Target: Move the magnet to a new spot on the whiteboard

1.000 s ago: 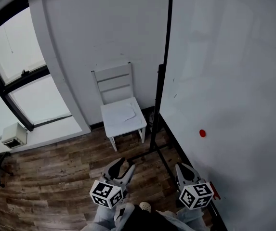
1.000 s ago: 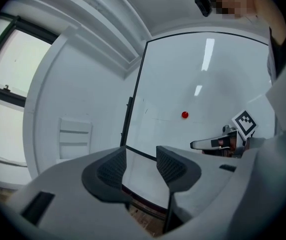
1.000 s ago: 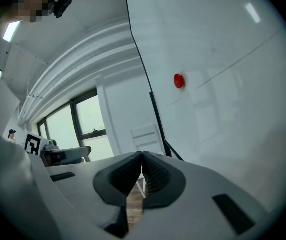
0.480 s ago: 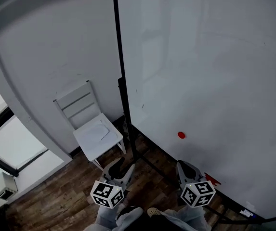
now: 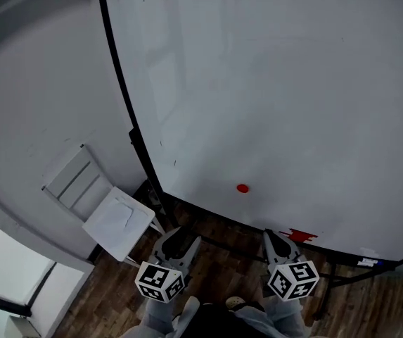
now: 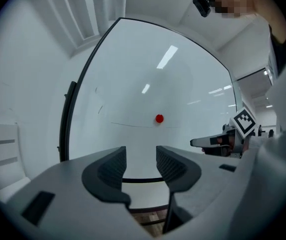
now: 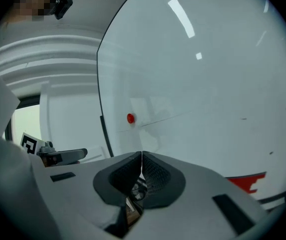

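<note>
- Magnet (image 5: 242, 188), red, one: stuck low on the whiteboard (image 5: 292, 83), beyond both grippers and touched by neither.
- Left gripper (image 5: 178, 236), one: jaws well apart, nothing between them.
- Right gripper (image 5: 276, 237), one: jaws pressed together, empty.
- White chair (image 5: 110, 213), one: far left, beside the board's black frame.
- Red object (image 5: 299, 235), one: at the board's foot, near the right gripper.

Ceiling-light glare on whiteboard (image 6: 152, 91); fisheye edges.

The whiteboard (image 5: 271, 83) carries a red magnet (image 5: 242, 188) low down; a white chair (image 5: 117, 220) stands on the wooden floor (image 5: 110, 287).
</note>
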### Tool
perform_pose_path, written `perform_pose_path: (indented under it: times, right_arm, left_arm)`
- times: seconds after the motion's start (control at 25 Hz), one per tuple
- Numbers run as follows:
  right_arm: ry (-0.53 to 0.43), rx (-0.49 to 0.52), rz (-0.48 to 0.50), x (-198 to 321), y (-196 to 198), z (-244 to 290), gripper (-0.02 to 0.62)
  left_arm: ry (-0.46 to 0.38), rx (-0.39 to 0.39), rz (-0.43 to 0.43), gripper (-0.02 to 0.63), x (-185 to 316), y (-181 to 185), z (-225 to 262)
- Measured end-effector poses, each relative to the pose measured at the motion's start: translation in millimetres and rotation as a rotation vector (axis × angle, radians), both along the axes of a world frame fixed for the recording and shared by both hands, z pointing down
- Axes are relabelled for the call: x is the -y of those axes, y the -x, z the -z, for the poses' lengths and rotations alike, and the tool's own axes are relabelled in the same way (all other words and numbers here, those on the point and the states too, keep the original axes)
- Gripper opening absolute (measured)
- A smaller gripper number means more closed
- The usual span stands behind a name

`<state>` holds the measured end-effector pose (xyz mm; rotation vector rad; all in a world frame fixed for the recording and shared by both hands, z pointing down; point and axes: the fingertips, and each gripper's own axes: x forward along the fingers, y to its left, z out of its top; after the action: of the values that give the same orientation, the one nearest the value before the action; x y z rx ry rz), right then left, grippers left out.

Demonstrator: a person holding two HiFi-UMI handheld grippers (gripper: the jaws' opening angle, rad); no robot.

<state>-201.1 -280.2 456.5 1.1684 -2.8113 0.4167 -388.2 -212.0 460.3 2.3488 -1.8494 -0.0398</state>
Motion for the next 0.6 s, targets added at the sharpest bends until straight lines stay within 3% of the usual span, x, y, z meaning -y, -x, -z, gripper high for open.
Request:
perform_pose_path:
  times: [0.28,0.6]
  right_arm:
    - [0.002,-0.007,-0.175,-7.0,-39.1,-3.2,0.028]
    - [-0.005,-0.022,-0.289,-16.1,-70.6,0.9,0.028]
  left_arm:
    - [-0.032,0.003,-0.135,0.184,29.5,-30.9,9.4]
    - [-0.106,0.018,-0.144,0.184,63.8,-59.0,29.5]
